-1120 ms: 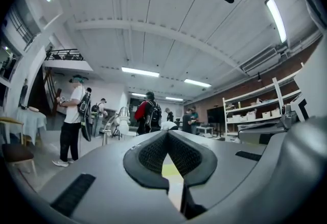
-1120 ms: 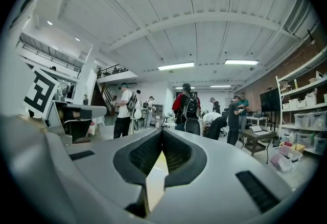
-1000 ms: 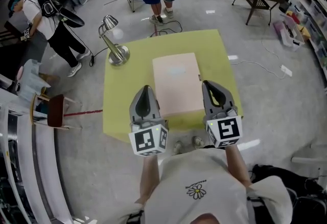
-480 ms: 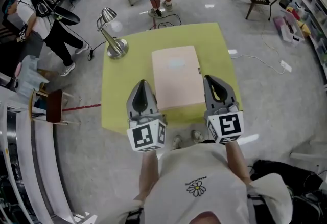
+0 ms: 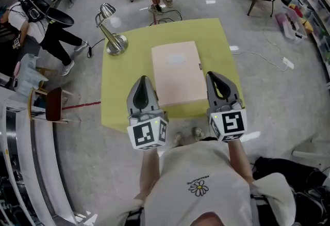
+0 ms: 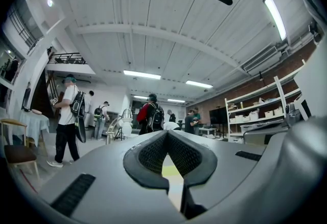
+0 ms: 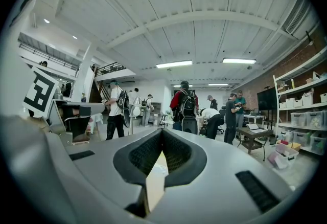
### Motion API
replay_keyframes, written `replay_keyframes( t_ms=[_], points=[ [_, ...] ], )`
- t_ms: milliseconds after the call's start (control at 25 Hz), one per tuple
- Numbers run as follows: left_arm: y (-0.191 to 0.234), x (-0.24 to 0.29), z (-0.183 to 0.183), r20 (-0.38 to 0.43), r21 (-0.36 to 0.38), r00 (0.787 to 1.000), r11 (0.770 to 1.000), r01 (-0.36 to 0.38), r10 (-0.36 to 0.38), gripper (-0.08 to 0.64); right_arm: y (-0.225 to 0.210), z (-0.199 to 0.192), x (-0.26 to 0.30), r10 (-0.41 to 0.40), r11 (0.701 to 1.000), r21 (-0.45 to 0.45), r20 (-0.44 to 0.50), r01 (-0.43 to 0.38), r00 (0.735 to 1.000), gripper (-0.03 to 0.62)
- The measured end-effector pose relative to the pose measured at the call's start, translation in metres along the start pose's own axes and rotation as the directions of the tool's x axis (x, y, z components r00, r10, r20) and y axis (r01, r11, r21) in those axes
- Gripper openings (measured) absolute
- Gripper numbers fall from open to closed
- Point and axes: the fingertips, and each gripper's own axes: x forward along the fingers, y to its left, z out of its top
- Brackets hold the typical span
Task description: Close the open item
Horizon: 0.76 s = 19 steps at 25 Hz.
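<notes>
- The pink case (image 5: pixel 175 73) lies flat in the middle of the yellow-green surface (image 5: pixel 121 96), its long side running away from the person. Its lid sits level on the body, with no raised edge or gap that the head view shows.
- By that look the closing is done, or all but done. A small dark fitting on the case's right edge may be a clasp, but it is too small to tell whether it is fastened.
- What is left, at most, is a press on the lid to check that it has seated.
- The left gripper (image 5: pixel 143 81) is held over the near edge of the surface, just beside the case's near left corner. It points forward and roughly level, and its jaws are closed on nothing, pads meeting at the tip.
- The right gripper (image 5: pixel 216 78) mirrors it beside the near right corner — also level and clear of the case, its jaws likewise together and empty.
- A desk lamp (image 5: pixel 111 31) stands at the far left corner, well apart from both grippers.
</notes>
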Motion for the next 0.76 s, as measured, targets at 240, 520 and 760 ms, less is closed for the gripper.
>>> replay_keyframes(
  t_ms=[240,520,760],
  points=[
    [-0.0043,0.0017,0.0012,-0.004,0.007,1.0,1.0,0.01,-0.01,0.014,-0.0012,0.0019,-0.0002,0.002,1.0,0.003,0.002,-0.002,1.0,0.012],
    [-0.0042,0.0026,-0.0009,-0.012,0.017,1.0,1.0,0.011,-0.01,0.014,-0.0019,0.0016,0.0004,0.003,1.0,0.002,-0.001,-0.003,1.0,0.012],
    [0.0012,0.0076,-0.0022,-0.013,0.019,1.0,1.0,0.005,-0.004,0.014,-0.0016,0.0035,0.0075,0.006,1.0,-0.005,0.011,-0.006,1.0,0.012]
  ],
)
